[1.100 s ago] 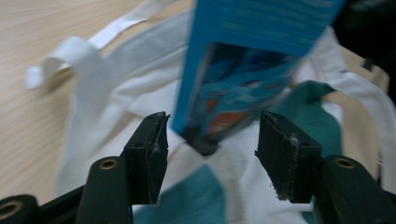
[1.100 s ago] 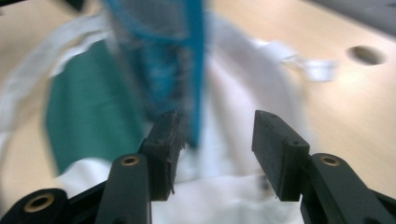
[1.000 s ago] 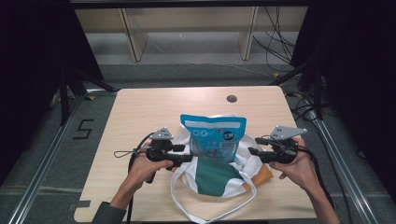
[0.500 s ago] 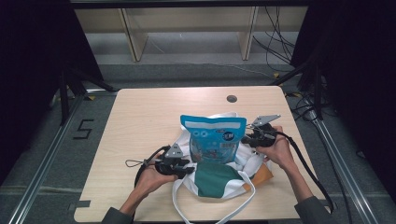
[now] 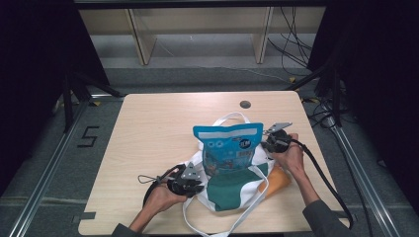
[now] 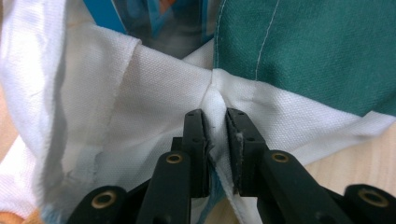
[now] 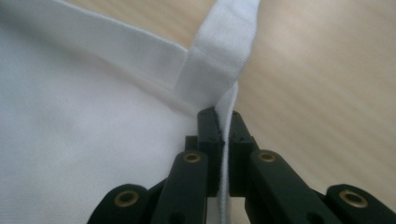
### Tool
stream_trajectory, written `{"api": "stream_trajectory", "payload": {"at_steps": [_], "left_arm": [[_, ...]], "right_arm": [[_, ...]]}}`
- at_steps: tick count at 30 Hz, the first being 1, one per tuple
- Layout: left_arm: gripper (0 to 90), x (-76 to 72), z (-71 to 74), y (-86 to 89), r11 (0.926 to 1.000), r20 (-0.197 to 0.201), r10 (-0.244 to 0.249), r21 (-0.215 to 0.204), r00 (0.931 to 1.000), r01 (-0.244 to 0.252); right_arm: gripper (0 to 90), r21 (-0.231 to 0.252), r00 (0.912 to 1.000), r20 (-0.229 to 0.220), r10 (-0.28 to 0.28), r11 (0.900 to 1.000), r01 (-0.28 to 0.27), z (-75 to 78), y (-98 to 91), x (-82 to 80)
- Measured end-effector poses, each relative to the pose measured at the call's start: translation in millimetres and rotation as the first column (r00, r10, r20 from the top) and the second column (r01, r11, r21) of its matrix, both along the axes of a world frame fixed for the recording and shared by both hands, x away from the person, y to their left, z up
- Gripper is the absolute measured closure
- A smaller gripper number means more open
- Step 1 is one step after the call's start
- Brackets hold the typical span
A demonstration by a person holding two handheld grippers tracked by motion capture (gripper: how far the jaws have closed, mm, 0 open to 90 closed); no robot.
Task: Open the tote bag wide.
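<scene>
Your left gripper (image 6: 215,135) has just clenched on a bunched fold of the white-and-green woven tote bag (image 5: 236,183) mid-table, your right gripper (image 7: 225,133) pinches its flat hem beside the strap (image 7: 219,56), glossy blue pouch (image 5: 228,146) upright inside.

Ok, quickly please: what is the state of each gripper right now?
Left gripper: jaws just closed, pinching a fold of the tote bag.
Right gripper: closed on the bag's white edge, beside the strap.
</scene>
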State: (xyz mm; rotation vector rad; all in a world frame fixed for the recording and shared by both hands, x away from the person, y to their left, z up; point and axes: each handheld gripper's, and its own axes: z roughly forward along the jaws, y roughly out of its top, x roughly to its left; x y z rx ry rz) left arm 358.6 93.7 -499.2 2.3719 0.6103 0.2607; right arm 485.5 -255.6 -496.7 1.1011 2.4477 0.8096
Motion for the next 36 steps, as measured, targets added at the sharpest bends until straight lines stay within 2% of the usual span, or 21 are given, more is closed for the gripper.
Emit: {"api": "stream_trajectory", "payload": {"at_steps": [3, 4, 6, 8, 9, 10, 13, 14, 15, 16, 17, 18, 21, 22, 26, 27, 28, 30, 31, 32, 36], "left_arm": [[77.7, -2.5, -0.2, -3.0, 0.9997, 0.004, 0.019, -0.012, 0.9998, -0.019], [77.6, -0.7, 1.0, -2.4, 0.9997, 0.008, 0.015, 0.016, 0.9999, -0.015], [77.5, -2.3, 0.8, -4.4, 0.9994, 0.001, 0.036, -0.006, 0.9994, -0.036], [77.3, 1.1, 1.6, -2.0, 0.9992, -0.011, 0.041, 0.001, 0.9991, -0.041], [77.2, 2.8, 1.0, -1.2, 0.9986, -0.021, 0.049, -0.018, 0.9986, -0.05], [77.2, 4.2, 1.0, -0.5, 0.9983, -0.029, 0.053, -0.022, 0.9982, -0.054], [77.2, 3.9, 1.6, -0.3, 0.9984, -0.024, 0.052, -0.023, 0.9984, -0.053], [77.1, 4.3, 1.3, 0.8, 0.9976, -0.034, 0.054, -0.041, 0.998, -0.055], [77.0, 4.3, 1.3, 0.8, 0.9976, -0.034, 0.054, -0.041, 0.998, -0.055], [76.8, 3.4, 2.2, 1.8, 0.9968, -0.027, 0.057, -0.055, 0.998, -0.059], [76.7, 3.4, 2.2, 1.8, 0.9968, -0.027, 0.057, -0.055, 0.998, -0.059], [76.6, 3.5, 2.8, 1.9, 0.9963, -0.029, 0.055, -0.064, 0.998, -0.057], [76.4, 2.8, 3.4, 1.8, 0.997, -0.022, 0.053, -0.056, 0.9984, -0.054], [76.4, 2.3, 3.8, 1.7, 0.9967, -0.022, 0.054, -0.06, 0.9983, -0.056], [76.3, 3.4, 3.8, 2.9, 0.9972, -0.019, 0.052, -0.053, 0.9985, -0.053], [76.3, 3.1, 4.1, 2.8, 0.9973, -0.018, 0.051, -0.053, 0.9985, -0.052], [76.1, 3.3, 4.1, 2.6, 0.9972, -0.016, 0.054, -0.05, 0.9984, -0.055], [76.1, 2.7, 4.3, 2.9, 0.9965, -0.017, 0.057, -0.061, 0.9983, -0.057], [76.0, 2.7, 4.3, 2.9, 0.9965, -0.017, 0.057, -0.061, 0.9983, -0.057], [76.0, 2.0, 5.3, 3.3, 0.9966, -0.011, 0.061, -0.055, 0.9981, -0.061], [76.0, 0.3, 8.2, 3.4, 0.9927, -0.024, 0.067, -0.1, 0.9975, -0.069]], "right_arm": [[88.1, -0.013, 1.0, -0.006, 0.004, 0.9999, -0.004, 0.6, 0.8, 0.7], [87.1, -0.005, 0.9997, 0.022, -0.008, 1.0, 0.008, -0.6, 2.4, 0.1], [85.0, 0.0, 0.9995, 0.028, -0.016, 0.9999, 0.016, 2.4, 1.9, -0.9], [78.9, 0.044, 0.997, 0.067, -0.037, 0.9984, 0.034, 17.8, -3.0, -2.4], [73.0, 0.095, 0.9958, 0.084, -0.036, 0.9951, 0.028, 41.5, -7.3, -9.7], [73.0, 0.095, 0.9958, 0.084, -0.036, 0.9951, 0.028, 41.5, -7.3, -9.7], [68.3, 0.164, 0.994, 0.109, 0.008, 0.9862, -0.026, 74.3, -13.7, -33.0], [66.9, 0.201, 0.9904, 0.133, 0.037, 0.9776, -0.064, 90.5, -19.6, -50.9], [66.9, 0.201, 0.9904, 0.133, 0.037, 0.9776, -0.064, 90.5, -19.6, -50.9], [65.3, 0.243, 0.9909, 0.114, 0.071, 0.9651, -0.097, 98.1, -20.6, -71.1], [65.3, 0.243, 0.9909, 0.114, 0.071, 0.9651, -0.097, 98.1, -20.6, -71.1], [63.3, 0.254, 0.9873, 0.09, 0.131, 0.9555, -0.15, 98.2, -15.2, -88.5], [60.1, 0.243, 0.9826, 0.067, 0.173, 0.9524, -0.184, 92.9, -6.8, -101.0], [57.0, 0.23, 0.9761, 0.044, 0.213, 0.9486, -0.217, 87.9, 3.4, -109.3], [56.0, 0.212, 0.9664, 0.024, 0.256, 0.9435, -0.255, 79.8, 16.0, -113.1], [59.8, 0.198, 0.9677, -0.006, 0.252, 0.9489, -0.246, 75.2, 22.2, -116.3], [72.2, 0.147, 0.9572, 0.021, 0.289, 0.9461, -0.288, 68.3, 26.8, -115.8], [80.9, 0.076, 0.9539, 0.017, 0.3, 0.9509, -0.3, 63.0, 29.4, -118.2], [80.9, 0.076, 0.9539, 0.017, 0.3, 0.9509, -0.3, 63.0, 29.4, -118.2], [82.5, 0.043, 0.9415, 0.001, 0.337, 0.9406, -0.337, 61.3, 29.9, -124.2], [82.8, 0.033, 0.9309, 0.0, 0.365, 0.9304, -0.365, 64.1, 24.8, -146.0]]}}
